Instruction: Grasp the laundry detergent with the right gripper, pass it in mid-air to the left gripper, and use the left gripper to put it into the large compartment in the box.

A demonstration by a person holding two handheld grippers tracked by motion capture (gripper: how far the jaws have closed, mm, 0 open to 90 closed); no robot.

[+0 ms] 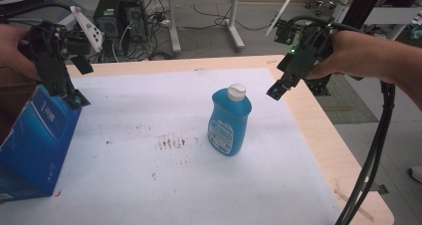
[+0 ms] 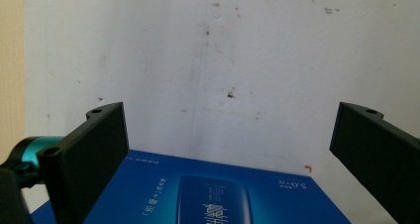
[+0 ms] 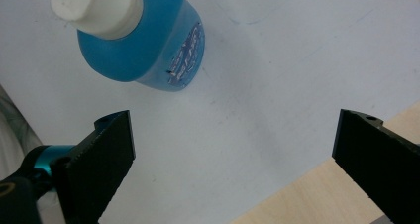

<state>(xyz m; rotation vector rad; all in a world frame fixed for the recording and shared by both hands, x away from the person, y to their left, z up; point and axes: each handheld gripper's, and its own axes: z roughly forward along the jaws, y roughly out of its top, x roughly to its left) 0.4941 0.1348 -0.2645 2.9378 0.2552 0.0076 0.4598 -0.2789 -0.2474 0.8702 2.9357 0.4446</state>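
Here the bottle (image 1: pixel 229 120) stands upright near the middle of the white sheet (image 1: pixel 149 185) on the bench (image 1: pixel 318 135), white cap (image 1: pixel 236 91) up, so its long axis runs vertical. The right tool (image 1: pixel 276 89) hangs in the air at about 2 o'clock from the bottle, near it but apart, its jaws spread wide and holding nothing. In the right gripper view the bottle (image 3: pixel 148 50) sits at 11 o'clock, beyond and to the side of the open jaws, not between them. The left tool (image 1: pixel 74 99) is well apart at 9 o'clock, also released, hovering just over the top edge of the box (image 1: pixel 37 140), which shows between its jaws in the left gripper view (image 2: pixel 198 194). Judging by this, the right tool is the nearer one to the bottle and would need to swing toward 8 o'clock and drop to bracket the body.
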